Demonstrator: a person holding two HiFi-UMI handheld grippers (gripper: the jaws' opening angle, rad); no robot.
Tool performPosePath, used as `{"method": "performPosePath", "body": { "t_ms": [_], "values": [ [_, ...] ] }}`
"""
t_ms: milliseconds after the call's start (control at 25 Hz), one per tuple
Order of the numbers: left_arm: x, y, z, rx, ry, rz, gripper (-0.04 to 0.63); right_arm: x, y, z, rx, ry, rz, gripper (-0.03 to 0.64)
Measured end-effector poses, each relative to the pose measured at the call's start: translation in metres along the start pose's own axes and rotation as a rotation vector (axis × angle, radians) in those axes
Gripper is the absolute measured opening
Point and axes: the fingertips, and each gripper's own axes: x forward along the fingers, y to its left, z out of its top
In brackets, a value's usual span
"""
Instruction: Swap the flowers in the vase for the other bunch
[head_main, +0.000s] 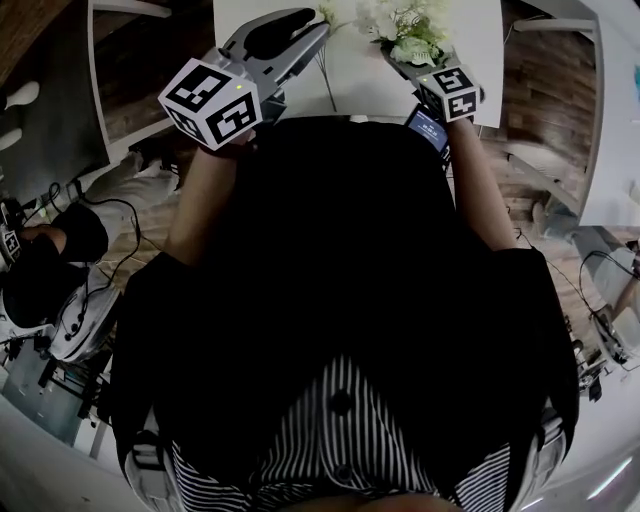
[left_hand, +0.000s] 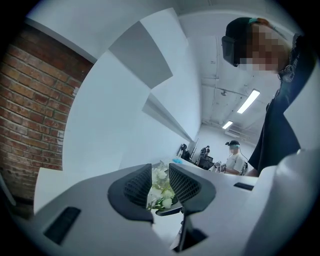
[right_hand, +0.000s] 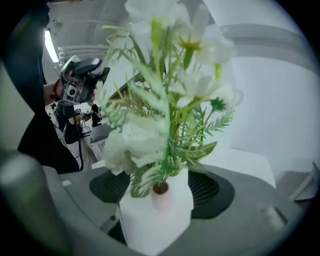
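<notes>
right gripper (right_hand: 161, 189) is up at 1 o'clock in the head view, jaws spread wide, and the white vase (right_hand: 157, 220) sits right between them, pads either side but not squeezing as far as i can see. the flowers (right_hand: 170, 100), white with green fronds, stand upright in its neck. left gripper (left_hand: 161, 182) hovers at 11 o'clock, jaws a little apart, nothing in them. a loose stem (head_main: 327, 75) lies on the table (head_main: 370, 90) at 12 o'clock, between the two tools. whether the bunch in the vase is the one going out or coming in, i can't tell. my read: the vase is light and top-heavy, so the trick is keeping both pads off its walls. any retreat should run straight back toward 6 o'clock, low and level, because those fronds droop over the jaws and could snag. if the bunch is to be lifted, grip the stems just above the neck and let the left tool steady the vase.
</notes>
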Motion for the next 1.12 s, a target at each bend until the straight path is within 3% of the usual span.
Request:
{"method": "performPosePath", "body": {
  "t_ms": [80, 200, 360, 440, 480, 520, 640, 760, 920, 1120],
  "values": [
    [0.0, -0.005, -0.006, -0.012, 0.008, -0.001, 0.109, -0.001, 0.005, -0.022, 0.018, 0.073, 0.028, 0.388],
    [0.004, -0.012, -0.018, -0.028, 0.018, -0.005, 0.104, -0.008, 0.004, -0.054, 0.094, 0.14, 0.065, 0.4],
    [0.012, -0.019, -0.031, -0.04, 0.013, 0.009, 0.078, -0.038, -0.008, -0.072, 0.24, 0.094, 0.055, 0.376],
    [0.011, -0.022, -0.036, -0.04, 0.006, 0.031, 0.051, -0.064, -0.002, -0.056, 0.247, 0.02, 0.067, 0.216],
    [0.009, -0.023, -0.036, -0.035, 0.001, 0.043, 0.04, -0.078, 0.004, -0.04, 0.244, -0.032, 0.079, 0.074],
    [0.007, -0.026, -0.036, -0.029, -0.004, 0.053, 0.032, -0.091, 0.009, -0.021, 0.241, -0.086, 0.089, 0.003],
    [0.015, -0.048, -0.039, -0.014, -0.015, 0.056, 0.028, -0.137, 0.013, 0.032, 0.237, -0.246, 0.092, 0.003],
    [0.048, -0.099, -0.049, 0.004, -0.021, 0.024, 0.028, -0.2, 0.006, 0.065, 0.227, -0.385, 0.123, 0.002],
    [0.089, -0.171, -0.054, 0.058, -0.027, -0.024, 0.028, -0.275, 0.004, 0.088, 0.139, -0.473, 0.17, 0.002],
    [0.041, -0.163, -0.055, 0.017, -0.036, 0.034, 0.028, -0.246, 0.069, 0.11, 0.095, -0.505, 0.31, 0.002]
  ]
}}
